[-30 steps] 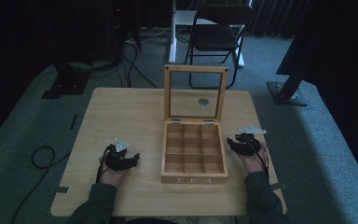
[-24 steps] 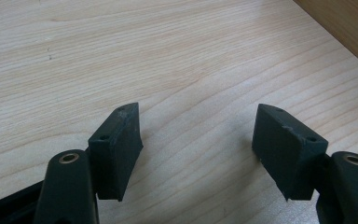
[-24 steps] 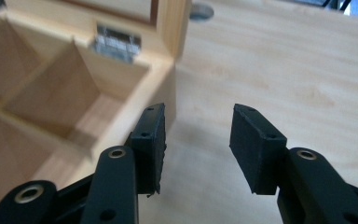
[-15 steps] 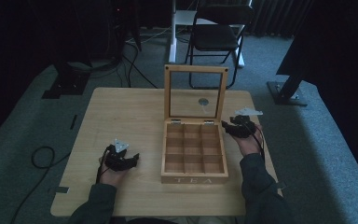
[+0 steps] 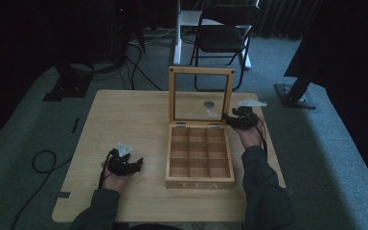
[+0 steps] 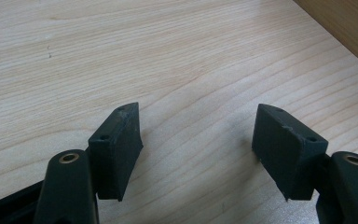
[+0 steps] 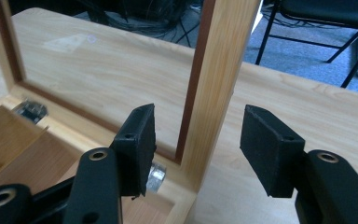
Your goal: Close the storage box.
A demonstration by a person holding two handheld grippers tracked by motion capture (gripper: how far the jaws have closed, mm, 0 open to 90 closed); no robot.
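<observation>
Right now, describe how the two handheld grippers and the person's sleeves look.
Both the left gripper and the right gripper are black, each topped by a grey three-cornered plate and trailing a dark cable. In the gripper views the jaws are flat, black, blocky pads with small screw holes, mounted on black arms with brass-coloured pivot rings. The sleeves are dark grey-green and long.

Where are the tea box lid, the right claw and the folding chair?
tea box lid (image 5: 201,71), high view, top rail of its frame.
right claw (image 7: 196,140), right gripper view, midway between fingertips.
folding chair (image 5: 223,38), high view, its seat.
</observation>
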